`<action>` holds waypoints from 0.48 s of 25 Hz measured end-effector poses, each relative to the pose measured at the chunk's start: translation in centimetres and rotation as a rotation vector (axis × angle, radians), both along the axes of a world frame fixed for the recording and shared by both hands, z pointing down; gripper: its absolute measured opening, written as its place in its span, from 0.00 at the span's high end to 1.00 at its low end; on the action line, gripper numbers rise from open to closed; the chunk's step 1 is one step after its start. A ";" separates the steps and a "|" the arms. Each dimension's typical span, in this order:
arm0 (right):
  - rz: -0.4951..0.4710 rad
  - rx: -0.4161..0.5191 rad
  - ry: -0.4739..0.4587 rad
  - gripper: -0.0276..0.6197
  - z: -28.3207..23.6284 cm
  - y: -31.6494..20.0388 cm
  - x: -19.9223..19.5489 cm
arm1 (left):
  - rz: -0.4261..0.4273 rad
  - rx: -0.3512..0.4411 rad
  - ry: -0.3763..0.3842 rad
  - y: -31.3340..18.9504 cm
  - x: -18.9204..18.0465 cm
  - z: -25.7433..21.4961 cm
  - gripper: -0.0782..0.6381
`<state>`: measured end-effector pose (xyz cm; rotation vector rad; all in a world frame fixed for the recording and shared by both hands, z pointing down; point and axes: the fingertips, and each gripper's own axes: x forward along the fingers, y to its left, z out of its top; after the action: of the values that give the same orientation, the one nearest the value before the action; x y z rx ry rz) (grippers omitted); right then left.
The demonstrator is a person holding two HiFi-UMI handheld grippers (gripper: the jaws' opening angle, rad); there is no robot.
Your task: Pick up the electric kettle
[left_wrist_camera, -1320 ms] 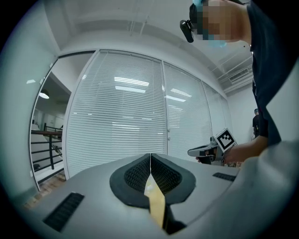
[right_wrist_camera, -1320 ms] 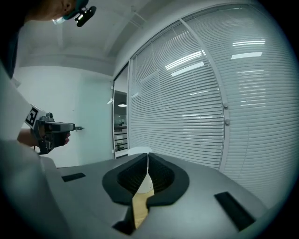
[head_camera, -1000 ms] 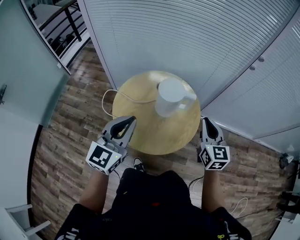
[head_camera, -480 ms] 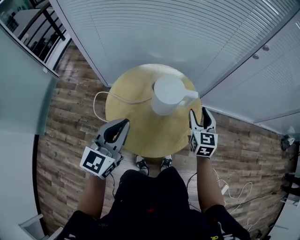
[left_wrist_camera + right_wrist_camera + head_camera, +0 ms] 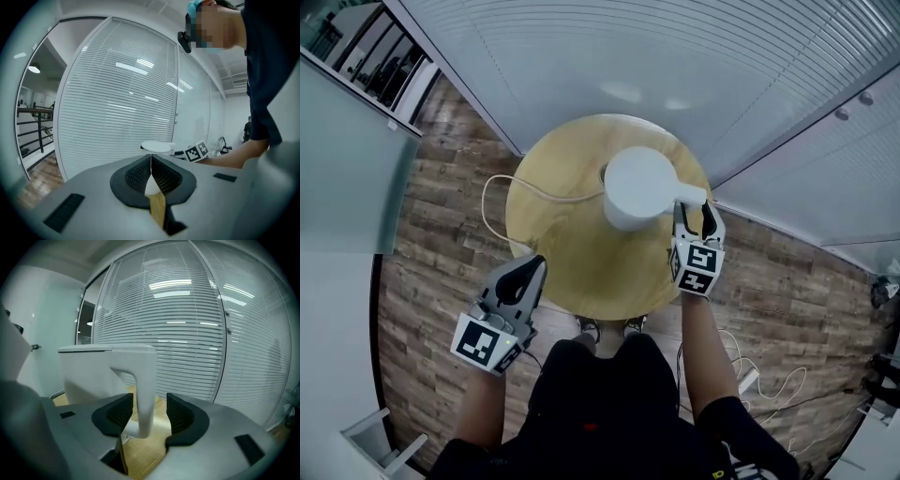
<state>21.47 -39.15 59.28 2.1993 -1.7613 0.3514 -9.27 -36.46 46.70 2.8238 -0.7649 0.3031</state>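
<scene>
The white electric kettle (image 5: 637,186) stands on the round wooden table (image 5: 562,239), its handle (image 5: 692,195) pointing right. My right gripper (image 5: 695,210) is at that handle. In the right gripper view the handle (image 5: 143,390) hangs between the open jaws, close to the left pad (image 5: 117,414), with a gap to the right one. Those jaws have just been opening. My left gripper (image 5: 532,267) is shut and empty at the table's near left edge, well away from the kettle. In the left gripper view its tips (image 5: 151,161) meet, and the kettle's lid (image 5: 157,147) shows beyond them.
A pale cord (image 5: 499,192) runs from the kettle's base over the table's left edge to the wooden floor (image 5: 431,234). Glass walls with blinds (image 5: 609,56) curve close behind the table. White cables (image 5: 769,380) lie on the floor at right. The person's shoes (image 5: 609,328) show under the near edge.
My right gripper has moved forward from beside the table to the kettle's handle and its jaws have opened around it. The left gripper has sunk back toward the near left.
</scene>
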 end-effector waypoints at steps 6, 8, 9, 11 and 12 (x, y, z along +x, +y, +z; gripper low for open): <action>0.006 0.021 0.002 0.63 0.1 -2.4 0.9 | -0.015 -0.015 -0.003 -0.5 0.2 0.6 0.86; 0.012 0.030 0.011 0.63 0.1 -3.0 1.2 | -0.012 -0.019 -0.006 -0.6 0.4 0.8 0.86; 0.012 0.036 0.017 0.63 -0.1 -3.3 1.2 | -0.009 -0.019 -0.008 -0.7 0.5 0.9 0.86; 0.015 0.054 0.029 0.66 -0.5 -3.9 1.1 | 0.000 -0.012 -0.005 -0.8 0.5 0.9 0.86; 0.016 0.063 0.033 0.75 -0.7 -4.1 0.9 | 0.003 -0.010 0.000 -0.9 0.5 0.8 0.86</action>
<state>22.41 -43.26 58.54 2.2505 -1.7610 0.2651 -8.80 -37.38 47.50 2.8160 -0.7579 0.3065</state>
